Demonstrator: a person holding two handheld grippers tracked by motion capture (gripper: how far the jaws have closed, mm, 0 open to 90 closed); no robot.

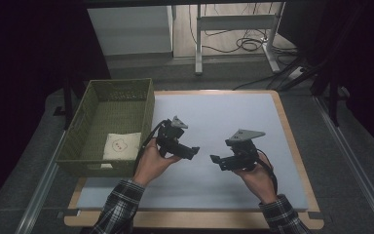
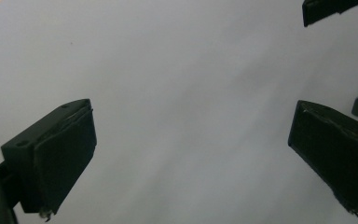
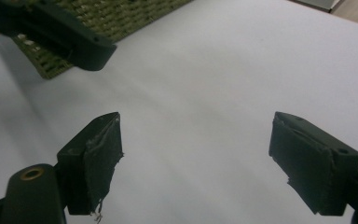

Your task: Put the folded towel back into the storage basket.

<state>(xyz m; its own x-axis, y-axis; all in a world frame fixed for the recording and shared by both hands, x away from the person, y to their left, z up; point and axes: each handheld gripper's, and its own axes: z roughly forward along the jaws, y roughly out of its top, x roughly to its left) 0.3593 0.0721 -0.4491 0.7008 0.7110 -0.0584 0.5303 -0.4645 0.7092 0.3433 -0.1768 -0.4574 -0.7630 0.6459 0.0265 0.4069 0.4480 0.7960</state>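
Observation:
Two hands hold black grippers low over a white board [image 1: 233, 112], tips pointing at each other near its middle. In the high view my left gripper [image 1: 194, 151] sits just right of a green woven basket [image 1: 95, 117]. My right gripper [image 1: 215, 159] is a short gap away from it. In the left gripper view the left gripper [image 2: 191, 114] stands open over bare white board. The right gripper [image 3: 198, 123] in its own view is open too, nothing between its jaws. A folded white cloth [image 1: 121, 146] with a small printed face lies in the basket's near corner.
The basket [image 3: 121, 16] shows at the top left of the right gripper view, behind the other gripper's jaw. The board rests on a wooden tabletop [image 1: 299, 161]. Beyond the table stand a white frame [image 1: 233, 22] and floor cables [image 1: 248, 44].

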